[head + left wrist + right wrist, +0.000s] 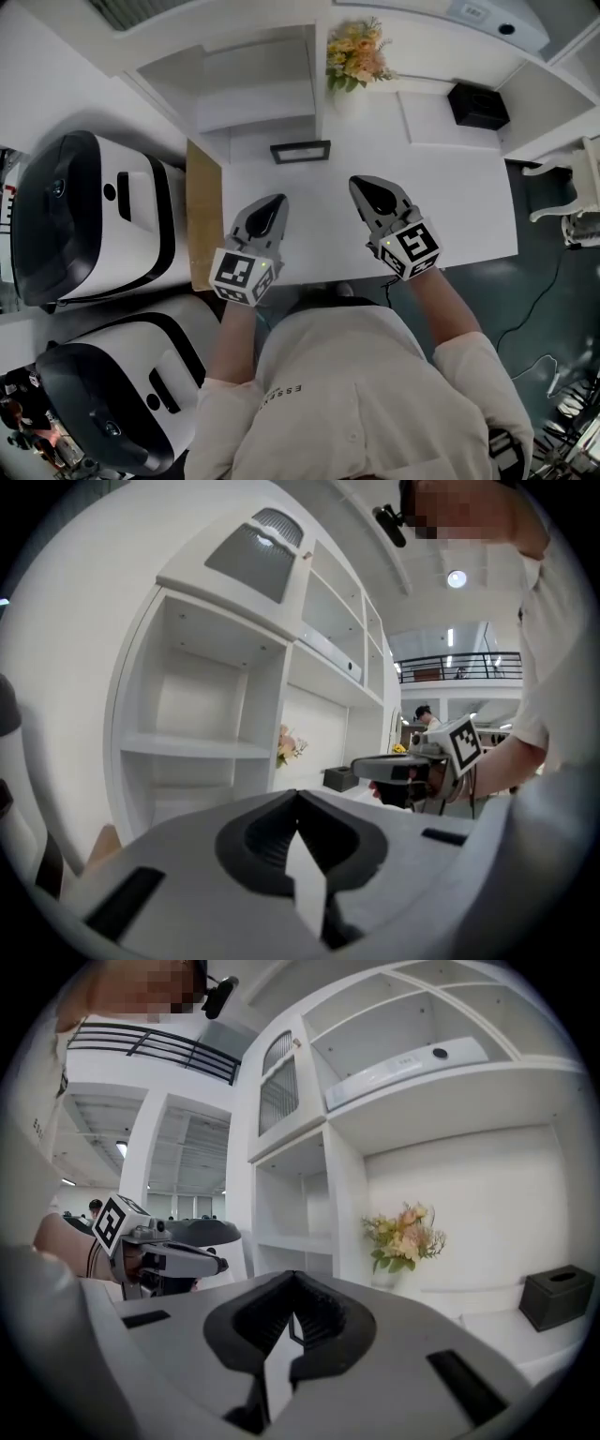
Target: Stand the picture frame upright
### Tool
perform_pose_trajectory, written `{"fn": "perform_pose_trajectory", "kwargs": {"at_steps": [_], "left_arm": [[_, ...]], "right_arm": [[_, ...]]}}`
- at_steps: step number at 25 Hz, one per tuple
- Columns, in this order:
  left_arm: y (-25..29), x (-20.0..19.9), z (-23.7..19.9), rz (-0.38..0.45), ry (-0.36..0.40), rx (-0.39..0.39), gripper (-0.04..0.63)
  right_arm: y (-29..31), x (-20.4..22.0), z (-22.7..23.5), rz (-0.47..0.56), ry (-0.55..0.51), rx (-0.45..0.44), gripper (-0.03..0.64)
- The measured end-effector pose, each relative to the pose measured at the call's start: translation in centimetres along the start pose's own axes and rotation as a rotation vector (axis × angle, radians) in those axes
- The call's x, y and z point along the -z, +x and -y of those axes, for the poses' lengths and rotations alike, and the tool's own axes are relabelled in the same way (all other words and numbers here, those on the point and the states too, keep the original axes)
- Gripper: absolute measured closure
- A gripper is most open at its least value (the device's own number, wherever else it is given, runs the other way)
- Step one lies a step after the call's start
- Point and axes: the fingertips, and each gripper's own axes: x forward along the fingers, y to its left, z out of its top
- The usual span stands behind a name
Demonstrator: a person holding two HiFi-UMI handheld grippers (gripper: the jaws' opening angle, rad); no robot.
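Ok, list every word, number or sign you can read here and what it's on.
"ESSEN…": small dark letters on the person's cream shirt, rest unreadable.
Label on the long white device, top shelf: too small.
Square markers on the cubes of the left gripper and right gripper: patterns, no text.

White desk [450,211] beneath white shelving [253,103], dark floor [548,291], round ceiling light [457,578].

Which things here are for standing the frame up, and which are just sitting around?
For the job:
frame, on the desk
left gripper, shut, empty
right gripper, shut, empty

Just sitting around:
flowers
black box
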Motion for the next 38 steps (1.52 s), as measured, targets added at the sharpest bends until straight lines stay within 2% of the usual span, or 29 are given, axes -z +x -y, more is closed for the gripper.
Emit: {"fn": "perform_pose_trajectory", "kwargs": {"at_steps": [5,11,20,26,38], "left_arm": [[-2.0,-3.0,0.8,0.074,0.045,-0.010,0.592],[-2.6,-4.3,1.9,0.087,0.094,0.011,0.592],[-3.1,-4.4,2.1,0.087,0.077,0.011,0.592],[-3.5,-5.6,2.9,0.123,0.066,0.057,0.592],[-3.8,-5.3,2.2,0.111,0.050,0.015,0.592]], "right_arm": [[-1.9,-2.6,-0.1,0.048,-0.044,0.017,0.603],[-2.7,-3.8,-0.2,0.068,-0.077,0.010,0.603],[-2.9,-3.3,-1.0,0.056,-0.076,-0.003,0.603],[-3.2,-3.9,-1.4,0.065,-0.084,0.013,0.603],[-3.7,-3.8,-1.1,0.053,-0.085,0.027,0.603]]}}
